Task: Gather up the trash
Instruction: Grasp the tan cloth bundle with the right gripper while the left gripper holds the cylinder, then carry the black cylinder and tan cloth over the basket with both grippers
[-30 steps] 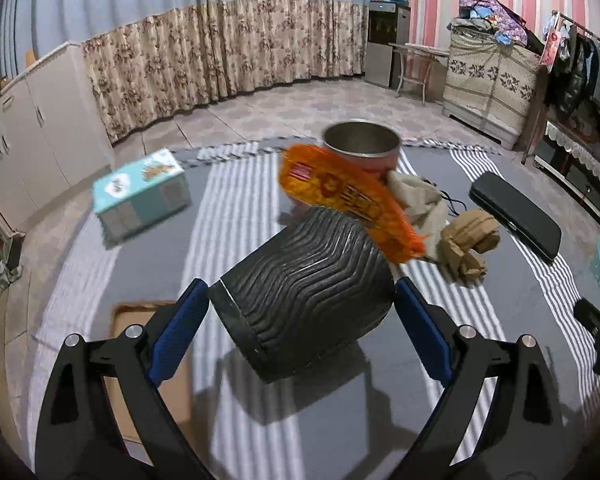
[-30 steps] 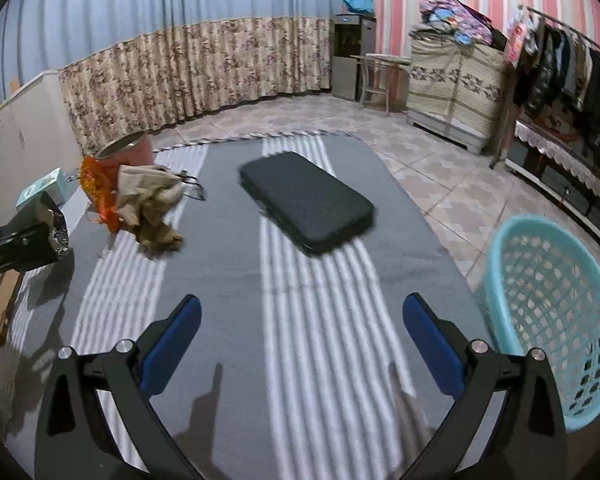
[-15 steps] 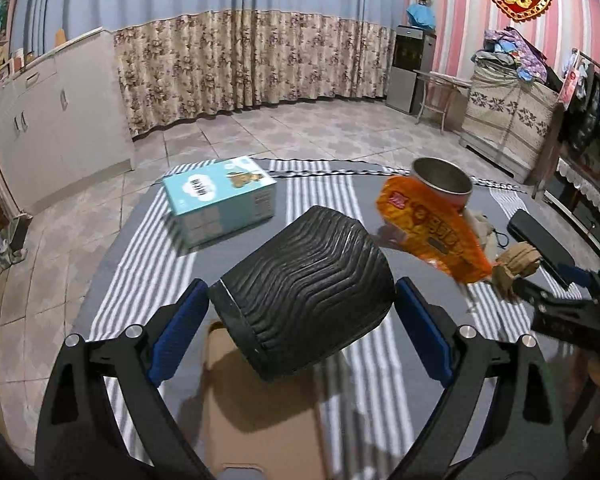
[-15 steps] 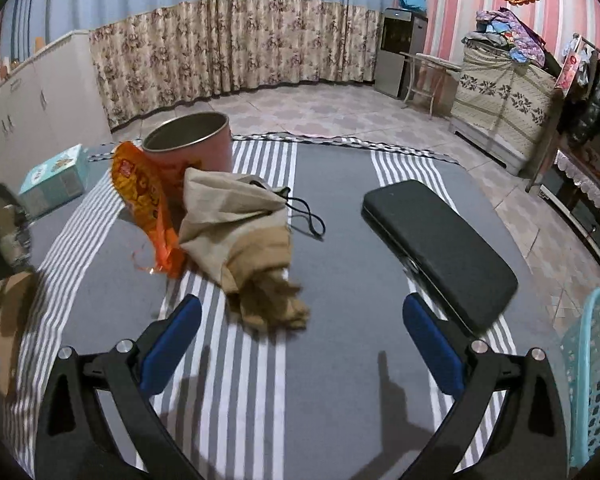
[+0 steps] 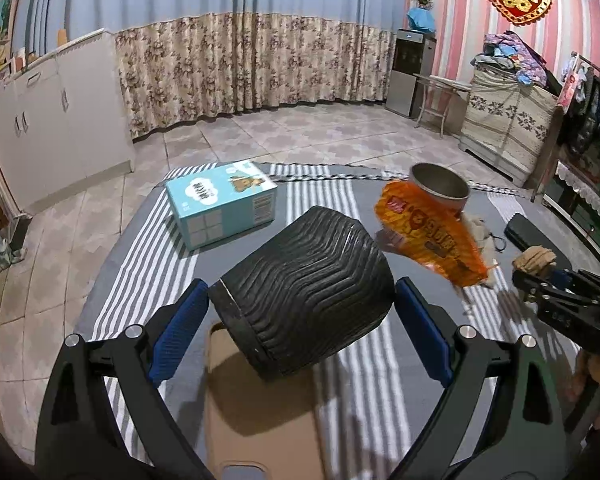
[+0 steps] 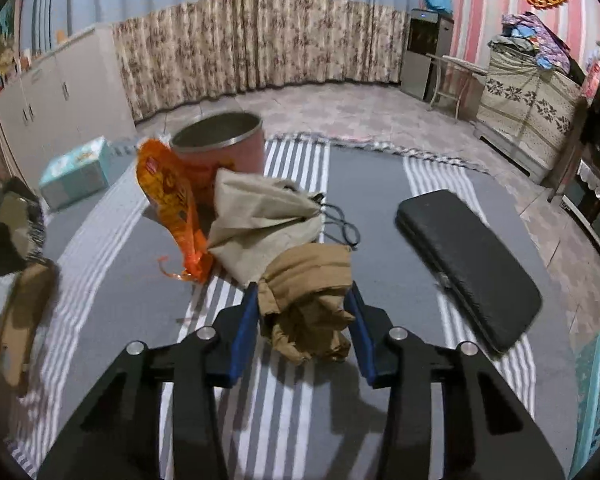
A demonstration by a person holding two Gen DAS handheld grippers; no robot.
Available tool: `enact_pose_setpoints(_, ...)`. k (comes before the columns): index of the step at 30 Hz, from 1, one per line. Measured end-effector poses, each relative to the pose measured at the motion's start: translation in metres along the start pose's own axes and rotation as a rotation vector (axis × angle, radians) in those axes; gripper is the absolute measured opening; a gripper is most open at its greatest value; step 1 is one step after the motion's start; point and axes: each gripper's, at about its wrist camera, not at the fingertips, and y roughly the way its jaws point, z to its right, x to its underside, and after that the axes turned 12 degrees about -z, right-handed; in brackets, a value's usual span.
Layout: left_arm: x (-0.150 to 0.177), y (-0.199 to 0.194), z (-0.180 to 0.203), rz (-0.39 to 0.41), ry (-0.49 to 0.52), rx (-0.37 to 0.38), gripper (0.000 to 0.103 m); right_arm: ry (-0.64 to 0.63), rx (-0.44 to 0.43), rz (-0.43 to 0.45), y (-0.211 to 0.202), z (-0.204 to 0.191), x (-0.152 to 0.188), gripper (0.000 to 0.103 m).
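While the left gripper (image 5: pixel 300 308) is clamping a black ribbed bin (image 5: pixel 304 288) between its blue pads (image 5: pixel 178 326), tipped on its side with the base toward the camera, it is angling downward over the grey striped rug (image 5: pixel 148 248). The bin is hanging above a flat piece of cardboard (image 5: pixel 260 432) on the rug. The right gripper (image 6: pixel 305 316) is also pointing down at a slant, its jaws closing around a crumpled brown paper wad (image 6: pixel 308 300) that is lying on the rug; the pads are sitting against the wad's sides. Just beyond the wad, a beige cloth bag (image 6: pixel 260 216) is leaning against an orange snack wrapper (image 6: pixel 172 200), which is propped against a pink metal pot (image 6: pixel 220 144). A black flat case (image 6: pixel 468 260) is lying to the right, a light blue box (image 5: pixel 220 204) to the left, and a turquoise basket (image 6: pixel 596 392) is showing at the right edge of the right wrist view.
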Motion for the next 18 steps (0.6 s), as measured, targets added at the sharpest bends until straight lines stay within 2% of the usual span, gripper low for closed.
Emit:
enact_pose_setpoints(7, -0.002, -0.013, 0.037, 0.032, 0.024, 0.042, 0.09, 0.061, 0.028, 0.083, -0.063, 0.051, 0.032, 0.043)
enact_pose_setpoints(12, 0.003, -0.016, 0.08, 0.034, 0.066, 0.089, 0.091, 0.142, 0.096, 0.114, -0.099, 0.116, 0.06, 0.043)
enact_pose_setpoints(18, 0.009, -0.019, 0.134, 0.03, 0.143, 0.118, 0.09, 0.244, 0.197, 0.137, -0.124, 0.193, 0.09, 0.043)
